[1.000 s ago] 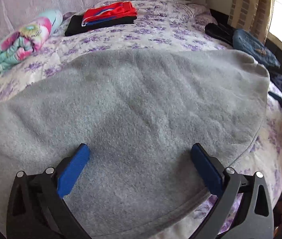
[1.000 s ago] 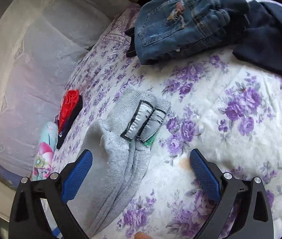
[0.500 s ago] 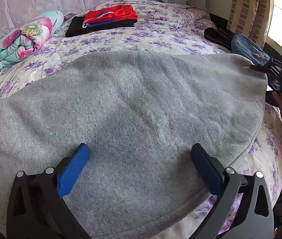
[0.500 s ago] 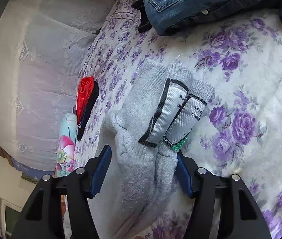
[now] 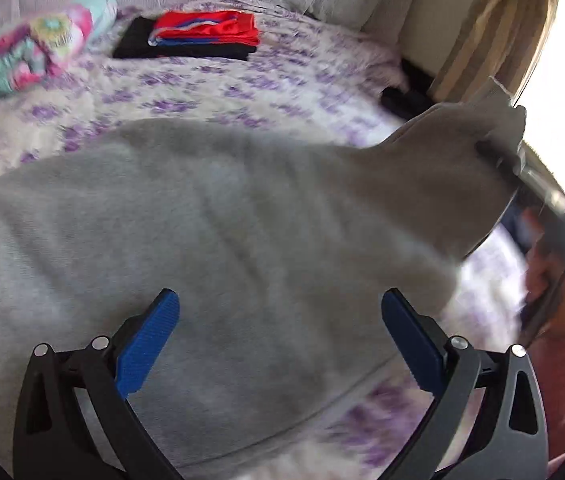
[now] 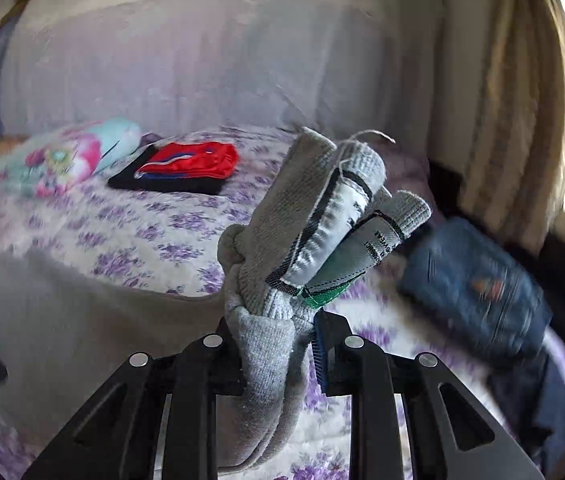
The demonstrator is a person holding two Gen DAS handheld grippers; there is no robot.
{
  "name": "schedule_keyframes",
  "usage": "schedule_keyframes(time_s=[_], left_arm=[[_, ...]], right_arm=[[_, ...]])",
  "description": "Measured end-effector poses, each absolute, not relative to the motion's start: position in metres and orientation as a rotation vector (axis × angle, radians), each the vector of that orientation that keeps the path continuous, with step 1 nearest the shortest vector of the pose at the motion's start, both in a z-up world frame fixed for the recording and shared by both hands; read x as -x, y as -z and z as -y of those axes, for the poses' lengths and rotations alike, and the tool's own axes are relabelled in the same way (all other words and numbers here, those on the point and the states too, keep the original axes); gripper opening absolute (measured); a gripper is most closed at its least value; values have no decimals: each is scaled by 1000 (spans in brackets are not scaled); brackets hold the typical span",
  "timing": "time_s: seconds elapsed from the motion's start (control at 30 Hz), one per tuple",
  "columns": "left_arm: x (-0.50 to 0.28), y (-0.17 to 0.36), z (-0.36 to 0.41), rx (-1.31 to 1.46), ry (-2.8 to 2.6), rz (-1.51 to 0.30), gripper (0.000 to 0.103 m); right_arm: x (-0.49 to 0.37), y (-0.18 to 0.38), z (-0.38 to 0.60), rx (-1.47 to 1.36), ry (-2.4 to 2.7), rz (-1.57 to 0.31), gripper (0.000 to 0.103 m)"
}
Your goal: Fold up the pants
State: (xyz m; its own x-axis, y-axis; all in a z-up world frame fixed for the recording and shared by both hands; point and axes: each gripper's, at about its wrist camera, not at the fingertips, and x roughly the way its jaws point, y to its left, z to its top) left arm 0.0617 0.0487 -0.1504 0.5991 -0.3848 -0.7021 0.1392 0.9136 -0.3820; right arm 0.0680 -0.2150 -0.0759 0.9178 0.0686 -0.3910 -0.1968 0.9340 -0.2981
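Note:
Grey sweatpants (image 5: 242, 220) lie spread over the purple-flowered bed (image 5: 242, 92). My left gripper (image 5: 280, 320) hovers just above the near part of them, open, with nothing pinched between its blue pads (image 5: 146, 344). My right gripper (image 6: 274, 336) has its jaws closing on the bunched waistband end of the sweatpants (image 6: 310, 208), whose inside labels face me. That end is raised off the bed. In the left wrist view the lifted corner (image 5: 462, 148) stands up at the far right, where the blurred right gripper (image 5: 522, 168) and a hand (image 5: 542, 276) hold it.
Folded red and black clothes (image 5: 202, 38) and a rolled floral blanket (image 5: 38, 48) lie at the head of the bed. Folded jeans (image 6: 478, 284) and dark garments sit at the bed's right edge below a curtain (image 6: 514, 92).
My right gripper went from wide open to closed on the waistband end, rolled level and lifted it off the bed. The left gripper stayed open and shifted only slightly.

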Motion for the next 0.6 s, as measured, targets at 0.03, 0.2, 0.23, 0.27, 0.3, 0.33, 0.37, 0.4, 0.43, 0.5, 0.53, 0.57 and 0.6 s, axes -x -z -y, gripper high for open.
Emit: schedule_keyframes(time_s=[0.03, 0.2, 0.23, 0.27, 0.3, 0.33, 0.37, 0.4, 0.43, 0.5, 0.53, 0.57, 0.6], left_arm=[[-65, 148, -55, 343, 314, -877, 99], [-61, 141, -95, 454, 259, -829, 99], [-58, 142, -101, 451, 245, -823, 99], [-56, 142, -104, 445, 234, -819, 99], [-52, 143, -108, 434, 217, -815, 99], [-49, 144, -111, 426, 205, -812, 99], [-47, 144, -112, 417, 202, -808, 99], [-44, 143, -114, 404, 209, -804, 99], [-43, 143, -114, 393, 212, -800, 99], [-41, 141, -117, 376, 207, -788, 99], [-40, 140, -117, 375, 208, -783, 99], [-40, 140, -119, 381, 213, -778, 99], [-41, 140, -120, 387, 217, -776, 99]], right_arm=[[-61, 78, 194, 455, -147, -353, 24], [-17, 128, 99, 1026, -203, -220, 24], [-12, 143, 86, 1120, -219, -209, 24], [-5, 155, 75, 1192, -236, -204, 24], [0, 170, 66, 1274, -260, -199, 24], [2, 181, 60, 1335, -274, -196, 24], [5, 192, 55, 1411, -274, -177, 24], [7, 197, 53, 1460, -267, -158, 24], [7, 197, 52, 1490, -272, -161, 24], [8, 195, 55, 1538, -286, -168, 25], [9, 194, 57, 1565, -295, -173, 27], [12, 191, 61, 1575, -307, -182, 30], [14, 189, 64, 1569, -330, -205, 36]])
